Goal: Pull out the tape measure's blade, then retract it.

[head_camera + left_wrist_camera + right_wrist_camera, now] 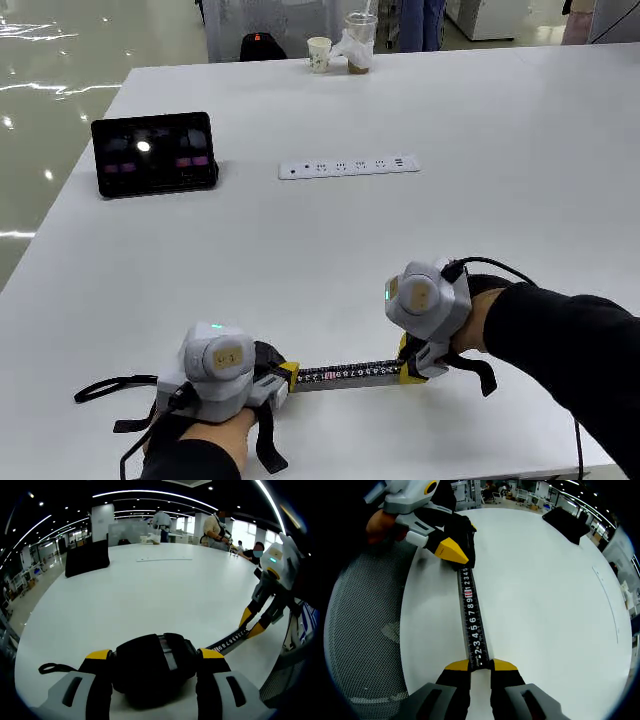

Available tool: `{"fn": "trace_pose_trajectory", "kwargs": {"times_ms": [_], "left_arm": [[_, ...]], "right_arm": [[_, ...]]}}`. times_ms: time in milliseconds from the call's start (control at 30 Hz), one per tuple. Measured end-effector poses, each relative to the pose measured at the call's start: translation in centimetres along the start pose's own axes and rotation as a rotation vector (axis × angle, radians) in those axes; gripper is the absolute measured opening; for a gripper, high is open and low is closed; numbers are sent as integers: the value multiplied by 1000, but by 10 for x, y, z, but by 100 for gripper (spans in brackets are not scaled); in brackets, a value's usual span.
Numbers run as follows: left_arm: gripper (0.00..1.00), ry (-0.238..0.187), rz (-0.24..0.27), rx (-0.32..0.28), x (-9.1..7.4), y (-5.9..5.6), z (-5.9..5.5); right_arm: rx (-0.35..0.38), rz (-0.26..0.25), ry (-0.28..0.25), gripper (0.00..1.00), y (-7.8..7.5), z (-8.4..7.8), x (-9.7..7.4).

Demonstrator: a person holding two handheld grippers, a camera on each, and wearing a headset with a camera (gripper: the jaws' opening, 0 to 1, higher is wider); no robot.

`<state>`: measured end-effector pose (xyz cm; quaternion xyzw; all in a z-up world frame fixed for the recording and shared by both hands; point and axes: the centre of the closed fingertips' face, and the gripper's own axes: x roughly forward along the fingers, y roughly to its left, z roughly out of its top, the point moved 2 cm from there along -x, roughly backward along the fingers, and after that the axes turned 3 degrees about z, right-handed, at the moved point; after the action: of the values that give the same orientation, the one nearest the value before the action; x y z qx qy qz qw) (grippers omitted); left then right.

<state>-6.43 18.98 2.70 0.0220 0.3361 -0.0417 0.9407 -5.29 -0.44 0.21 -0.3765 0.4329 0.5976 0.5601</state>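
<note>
One tape measure (152, 669): black body, sat close to the near edge of the bench (300, 250).
Blade (471, 615): a short stretch was out, printed face up.
Long axis: ran along the near edge, tip toward the person's right.
Left gripper (155, 655): pressed together on the tape measure.
Right gripper (480, 665): pinched the blade's tip end.
Progress: pull-out looked partly done; retraction not yet done.
Farther off: power strip (348, 167) mid-bench, tablet (155, 153) toward the left edge.
</note>
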Motion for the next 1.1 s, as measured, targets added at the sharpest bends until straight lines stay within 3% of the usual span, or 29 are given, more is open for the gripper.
{"fn": "trace_pose_trajectory", "kwargs": {"times_ms": [1100], "left_arm": [[63,0,-1,-1,-1,0,-1]], "right_arm": [[7,6,-1,12,4,15,7]]}}
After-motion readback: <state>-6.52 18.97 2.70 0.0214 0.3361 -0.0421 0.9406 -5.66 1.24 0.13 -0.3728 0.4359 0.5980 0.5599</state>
